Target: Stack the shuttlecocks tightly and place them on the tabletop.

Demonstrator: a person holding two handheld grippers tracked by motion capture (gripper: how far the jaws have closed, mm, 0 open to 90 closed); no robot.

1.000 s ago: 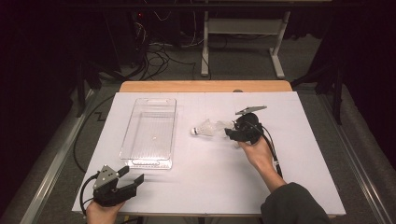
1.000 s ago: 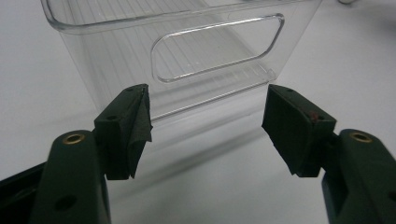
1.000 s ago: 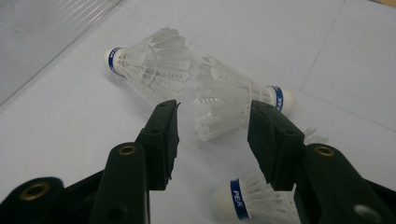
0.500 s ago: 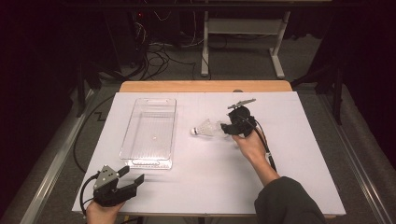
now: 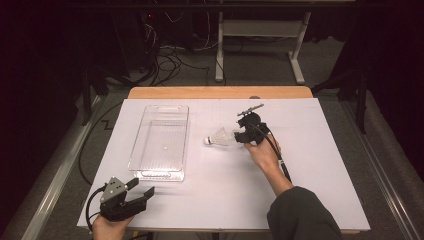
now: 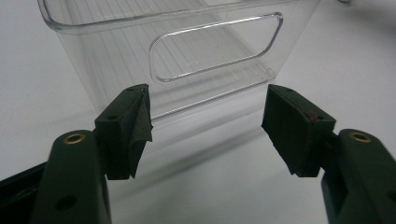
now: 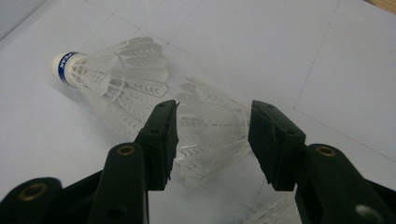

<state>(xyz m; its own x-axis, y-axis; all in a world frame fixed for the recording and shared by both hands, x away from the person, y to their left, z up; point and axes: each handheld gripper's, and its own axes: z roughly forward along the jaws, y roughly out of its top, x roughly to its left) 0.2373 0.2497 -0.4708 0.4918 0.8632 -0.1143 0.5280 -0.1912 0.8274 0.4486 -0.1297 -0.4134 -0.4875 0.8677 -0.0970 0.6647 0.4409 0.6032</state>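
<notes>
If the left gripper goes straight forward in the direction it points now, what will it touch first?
Most likely the near end wall of the clear plastic bin, the wall with the handle slot. The left gripper stands open, with bare white table before it. How far off the bin is, is hard to judge.

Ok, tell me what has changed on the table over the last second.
The right gripper has slid left across the table toward the clear bin, taking the shuttlecock with it; its skirt sits between the fingers, though whether they press on it is unclear. The bin and the left gripper, fingers open at the near edge, stayed put.
</notes>
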